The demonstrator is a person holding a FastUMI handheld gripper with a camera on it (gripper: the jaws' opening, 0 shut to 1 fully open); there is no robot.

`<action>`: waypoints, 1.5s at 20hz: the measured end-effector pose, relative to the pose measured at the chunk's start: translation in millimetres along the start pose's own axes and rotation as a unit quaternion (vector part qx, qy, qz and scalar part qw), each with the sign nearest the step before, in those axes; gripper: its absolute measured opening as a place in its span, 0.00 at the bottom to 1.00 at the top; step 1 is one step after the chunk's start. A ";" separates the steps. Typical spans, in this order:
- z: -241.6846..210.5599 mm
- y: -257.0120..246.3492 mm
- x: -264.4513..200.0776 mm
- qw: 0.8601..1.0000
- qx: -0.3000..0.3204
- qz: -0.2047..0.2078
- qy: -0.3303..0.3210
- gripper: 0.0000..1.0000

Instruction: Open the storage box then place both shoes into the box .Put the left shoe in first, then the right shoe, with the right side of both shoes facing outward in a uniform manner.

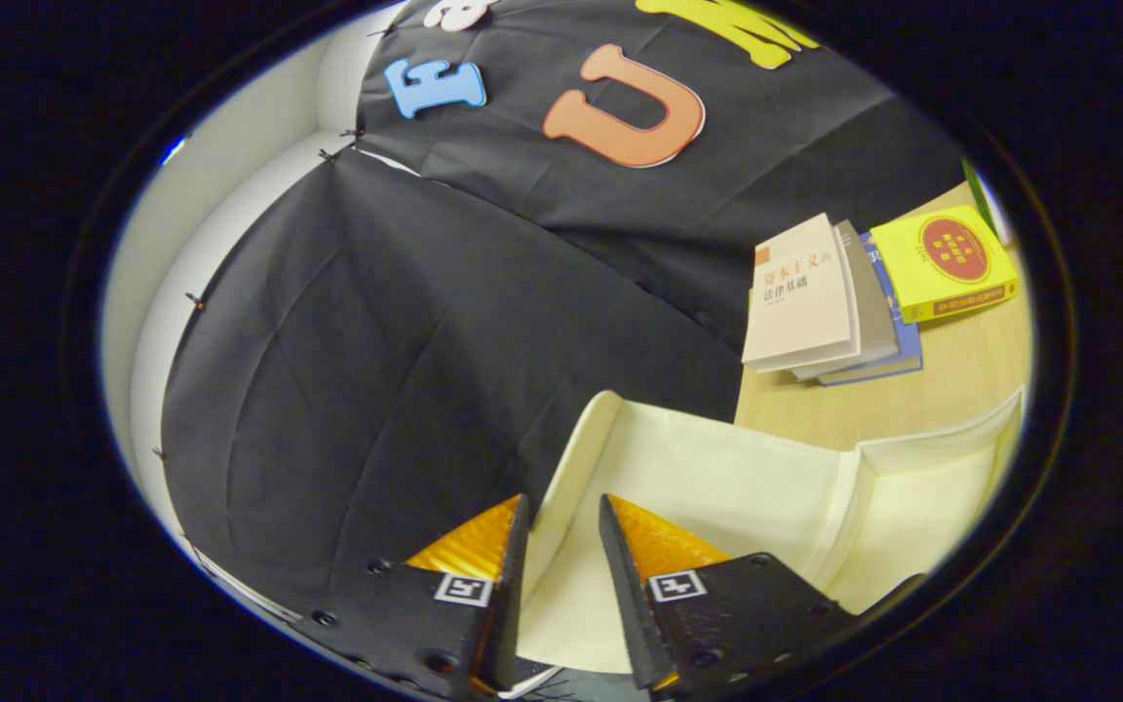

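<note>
Two fingers of the gripper [561, 512] pinch the box lid's [717, 478] edge; a thin grip could slip, dropping it shut.

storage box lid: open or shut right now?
Open. The storage box has its cream lid swung up, its inner face showing. The gripper jaws straddle the lid's edge with gaps; contact unclear.

Screwed finger mounts [561, 585] (square coded tags)
</note>
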State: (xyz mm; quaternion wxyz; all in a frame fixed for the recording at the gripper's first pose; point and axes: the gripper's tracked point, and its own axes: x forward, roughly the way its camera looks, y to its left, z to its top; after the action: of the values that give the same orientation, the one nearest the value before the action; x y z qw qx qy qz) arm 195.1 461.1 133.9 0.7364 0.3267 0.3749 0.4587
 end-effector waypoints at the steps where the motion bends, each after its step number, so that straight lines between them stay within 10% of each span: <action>1: -0.7 1.4 -1.4 1.000 -0.006 0.003 -0.003 0.63; 7: -4.4 -7.6 -45.8 0.996 -0.079 -0.027 -0.022 0.94; 19: 3.8 -197.5 -242.1 0.935 -0.226 -0.267 -0.064 0.95; 30: -47.2 -378.5 -384.6 0.877 -0.176 -0.445 0.034 0.94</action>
State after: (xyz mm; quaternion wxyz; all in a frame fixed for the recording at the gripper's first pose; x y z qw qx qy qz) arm 203.3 -24.9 -105.1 0.8949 -0.0258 0.4187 0.1520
